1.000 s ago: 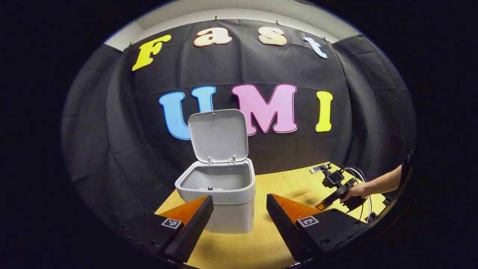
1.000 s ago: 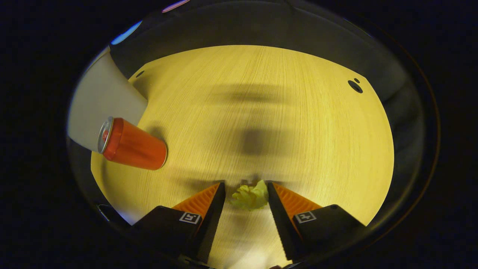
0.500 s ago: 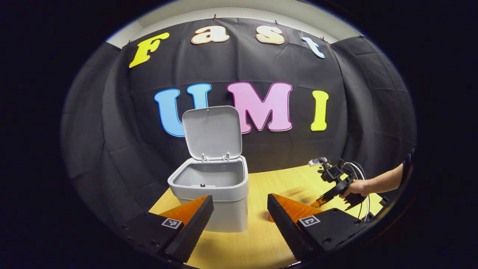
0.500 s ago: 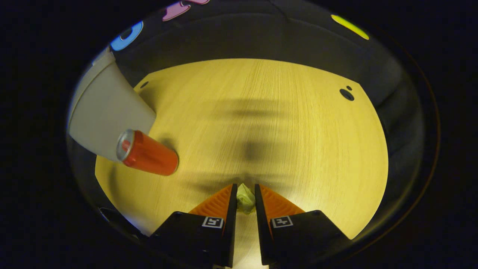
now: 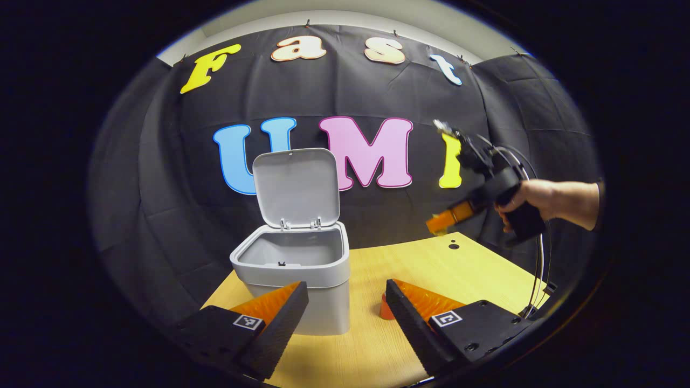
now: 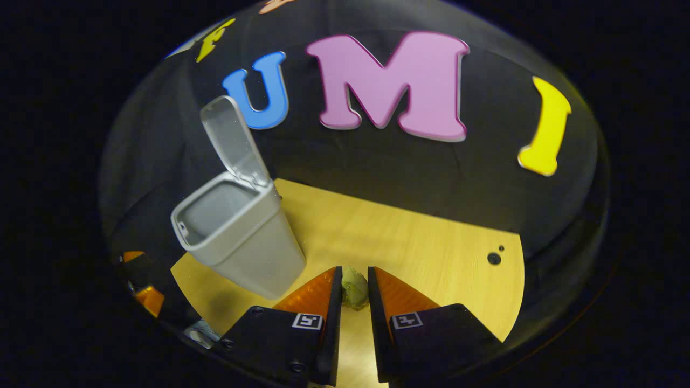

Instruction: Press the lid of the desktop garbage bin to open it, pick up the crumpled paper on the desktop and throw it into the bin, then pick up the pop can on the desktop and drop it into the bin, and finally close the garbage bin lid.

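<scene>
The crumpled paper (image 6: 354, 286) is pinched between both fingers of the right gripper (image 6: 354, 288), which a hand (image 5: 531, 196) holds up in the air above the table (image 5: 474, 269). The garbage bin (image 5: 299, 269) stands with its lid (image 5: 295, 186) upright (fully open). The left gripper (image 5: 345, 302) has its jaws spread; behind one finger a small orange part, probably the pop can (image 5: 386, 308), is visible
</scene>
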Tool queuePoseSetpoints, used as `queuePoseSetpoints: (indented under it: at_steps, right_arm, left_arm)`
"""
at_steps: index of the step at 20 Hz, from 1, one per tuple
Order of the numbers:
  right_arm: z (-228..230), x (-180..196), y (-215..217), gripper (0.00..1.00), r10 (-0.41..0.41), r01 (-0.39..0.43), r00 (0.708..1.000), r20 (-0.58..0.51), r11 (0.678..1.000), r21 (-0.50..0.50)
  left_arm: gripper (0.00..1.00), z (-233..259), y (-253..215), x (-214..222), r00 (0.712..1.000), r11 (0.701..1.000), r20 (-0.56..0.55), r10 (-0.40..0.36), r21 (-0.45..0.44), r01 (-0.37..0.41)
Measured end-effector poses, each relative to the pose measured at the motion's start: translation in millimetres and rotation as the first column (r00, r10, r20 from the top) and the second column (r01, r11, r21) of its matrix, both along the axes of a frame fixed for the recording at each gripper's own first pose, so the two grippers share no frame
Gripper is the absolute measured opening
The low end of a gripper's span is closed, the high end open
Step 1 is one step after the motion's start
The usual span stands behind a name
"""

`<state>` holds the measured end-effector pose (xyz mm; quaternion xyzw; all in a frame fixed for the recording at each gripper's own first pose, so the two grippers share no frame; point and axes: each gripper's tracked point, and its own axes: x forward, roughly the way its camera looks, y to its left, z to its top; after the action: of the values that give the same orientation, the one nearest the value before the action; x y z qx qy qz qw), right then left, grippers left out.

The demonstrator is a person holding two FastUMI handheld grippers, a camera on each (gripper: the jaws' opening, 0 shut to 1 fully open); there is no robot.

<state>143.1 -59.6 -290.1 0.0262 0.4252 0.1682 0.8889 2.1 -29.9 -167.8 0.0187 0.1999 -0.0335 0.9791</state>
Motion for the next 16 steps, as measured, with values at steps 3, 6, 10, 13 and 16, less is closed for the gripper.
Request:
queuePoseSetpoints:
  at_steps: [3, 6, 10, 13, 16]
  right_arm:
    - [61, 25, 63, 0.31, 0.088, -0.097, 0.993, 0.085, 0.989, 0.111]
    - [81, 48, 144, 0.31, 0.181, -0.204, 0.972, 0.148, 0.967, 0.152]
    - [59, 48, 215, 0.32, 0.281, -0.301, 0.951, 0.128, 0.937, 0.177]
    - [32, 48, 259, 0.32, 0.311, -0.324, 0.946, 0.096, 0.925, 0.198]
    - [24, 48, 266, 0.34, 0.327, -0.34, 0.939, 0.104, 0.928, 0.15]
  left_arm:
    - [0.98, 5, 10, -3, 0.999, 0.999, 0.016, 0.03, -0.03, -0.029]
    - [0.97, 8, 27, -7, 0.997, 0.997, 0.025, 0.07, -0.018, -0.069]
    - [0.97, 17, 50, -19, 0.989, 0.989, 0.038, 0.142, -0.037, -0.141]
    - [0.98, 15, 65, -30, 0.981, 0.981, 0.028, 0.191, -0.037, -0.19]
    - [0.98, 12, 77, -39, 0.976, 0.975, 0.015, 0.219, -0.03, -0.219]
